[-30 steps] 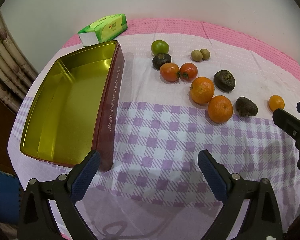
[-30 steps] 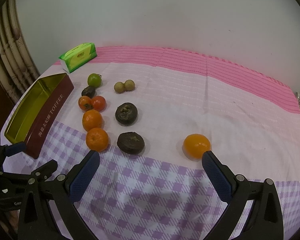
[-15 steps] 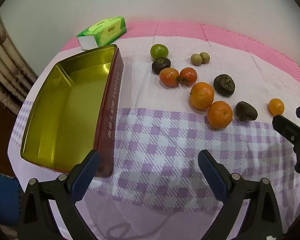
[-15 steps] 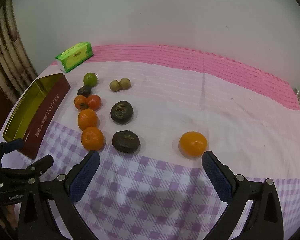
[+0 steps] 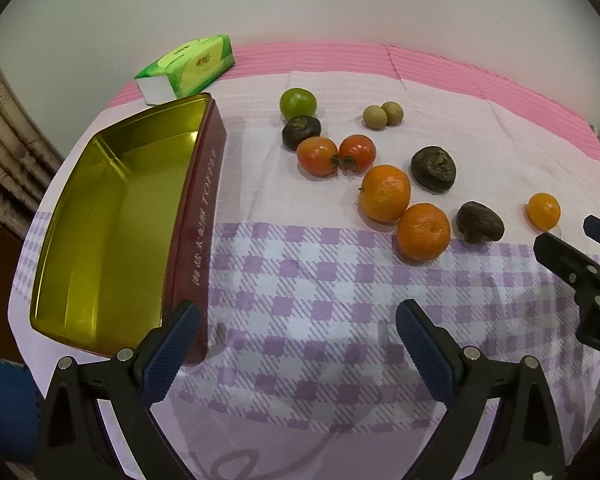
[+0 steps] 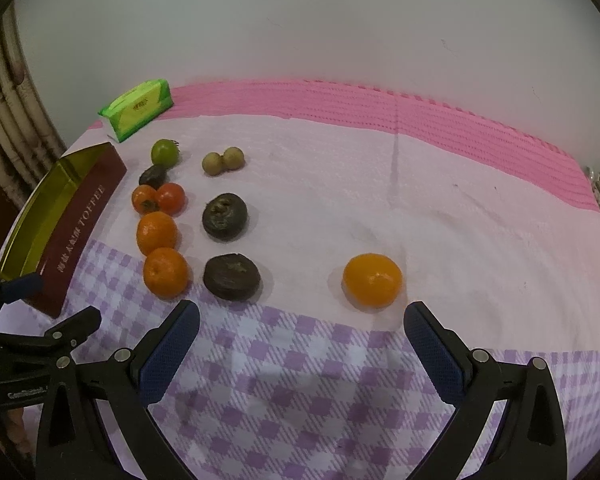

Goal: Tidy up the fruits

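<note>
- Both tools hang over the checked part of the tablecloth (image 5: pixel 320 280) with nothing between their pads: the left gripper (image 5: pixel 296 344) is spread wide and empty, and the right gripper (image 6: pixel 300 344) is spread just as wide
- The open gold tin (image 5: pixel 112 216), empty inside, lies at 9 o'clock in the left wrist view; a green tissue pack (image 5: pixel 188 68) sits beyond its far end at 11 o'clock
- The fruit is loose on the cloth, none of it in the tin: a cluster from 12 to 2 o'clock in the left view, and a lone orange (image 6: pixel 372 280) just ahead of the right gripper at about 1 o'clock, well apart from the rest
- That lone orange looks the likely first pick; to do it well, centre the open jaws on its widest part, come down until the pads flank it, and close gently so it does not roll or squash
- The nearer dark fruit (image 6: pixel 231 277) lies at 11 o'clock, well clear of that approach
</note>
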Tool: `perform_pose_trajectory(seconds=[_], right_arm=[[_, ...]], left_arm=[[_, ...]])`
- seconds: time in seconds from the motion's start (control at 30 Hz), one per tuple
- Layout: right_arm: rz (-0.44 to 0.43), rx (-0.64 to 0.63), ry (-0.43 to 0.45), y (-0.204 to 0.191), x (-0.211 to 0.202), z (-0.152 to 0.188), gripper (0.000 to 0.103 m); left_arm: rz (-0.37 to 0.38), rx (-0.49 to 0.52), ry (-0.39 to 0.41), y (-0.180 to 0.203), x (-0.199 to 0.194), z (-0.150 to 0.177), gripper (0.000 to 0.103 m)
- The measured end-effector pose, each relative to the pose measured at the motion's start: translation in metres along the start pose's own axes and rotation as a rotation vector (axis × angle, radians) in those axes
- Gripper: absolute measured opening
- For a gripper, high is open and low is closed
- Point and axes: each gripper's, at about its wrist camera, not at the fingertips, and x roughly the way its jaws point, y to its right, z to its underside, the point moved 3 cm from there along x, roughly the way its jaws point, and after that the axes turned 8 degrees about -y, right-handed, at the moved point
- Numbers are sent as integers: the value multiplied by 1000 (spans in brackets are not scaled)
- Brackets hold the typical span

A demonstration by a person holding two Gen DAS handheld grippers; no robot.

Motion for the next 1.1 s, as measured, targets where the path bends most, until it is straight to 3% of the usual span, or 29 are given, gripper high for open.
perform_pose_trajectory(seconds=[0.5,0.67,1.1], right_arm=[[38,-18,-64,19,18,11,101],[47,-7,-90,26,27,15,101],[100,-9,-177,47,46,21,102]], left_arm=[[34,35,12,11,0,-13,96],[64,51,6,18,2,-19,86],[105,103,-12,44,16,-28,81]])
